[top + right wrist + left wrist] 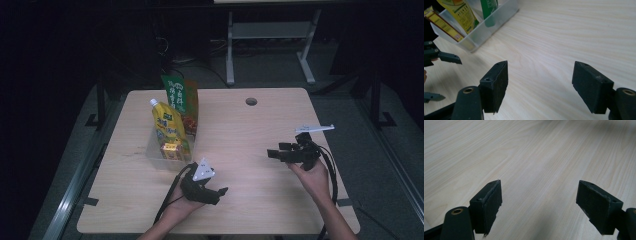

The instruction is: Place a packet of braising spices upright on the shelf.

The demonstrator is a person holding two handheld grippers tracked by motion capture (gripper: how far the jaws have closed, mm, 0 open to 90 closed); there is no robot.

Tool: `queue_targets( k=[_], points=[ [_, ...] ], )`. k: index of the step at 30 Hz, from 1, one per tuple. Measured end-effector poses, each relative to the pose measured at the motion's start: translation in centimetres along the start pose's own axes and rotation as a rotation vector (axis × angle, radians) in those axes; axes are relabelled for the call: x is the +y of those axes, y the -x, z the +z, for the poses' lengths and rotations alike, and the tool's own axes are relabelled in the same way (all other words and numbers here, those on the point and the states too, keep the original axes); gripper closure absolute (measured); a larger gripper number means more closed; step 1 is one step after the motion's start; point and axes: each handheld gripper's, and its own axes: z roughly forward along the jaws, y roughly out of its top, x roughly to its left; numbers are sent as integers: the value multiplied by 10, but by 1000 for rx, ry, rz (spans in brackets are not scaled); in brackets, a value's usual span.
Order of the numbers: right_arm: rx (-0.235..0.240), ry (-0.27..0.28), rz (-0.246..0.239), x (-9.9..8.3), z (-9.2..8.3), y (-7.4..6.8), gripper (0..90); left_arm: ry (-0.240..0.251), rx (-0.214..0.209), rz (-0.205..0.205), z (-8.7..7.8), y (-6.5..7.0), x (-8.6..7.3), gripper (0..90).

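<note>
A clear plastic bin (156, 152) stands at the table's left. It holds a yellow spouted pouch (167, 127), a tall green packet (177, 97) and a small yellow and red pack (171, 149). My left gripper (216, 192) hovers just in front of the bin, open, over bare wood (539, 170). My right gripper (277, 150) is at the right of the table, open and pointing left toward the bin (486, 27). In the right gripper view the pouch (461, 12) and the green packet (489, 6) stand upright in the bin.
The light wooden table (240, 125) has a round cable hole (251, 101) near its far edge. A grey frame with two legs (270, 35) stands on the dark floor behind. The left gripper's jaws (441, 56) show at the left edge of the right gripper view.
</note>
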Motion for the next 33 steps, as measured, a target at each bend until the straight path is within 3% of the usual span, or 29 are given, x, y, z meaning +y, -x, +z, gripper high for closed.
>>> queue_targets(
  k=[4,21,33],
  points=[
    [-1,3,9,-10,-4,2,285,0,-2,-12,0,1,-1,202],
    [2,23,28,-49,-23,2,281,-17,-1,4,-2,1,-4,202],
    [-9,56,30,-65,-36,-7,258,-22,-13,14,-3,4,-7,202]
  ],
)
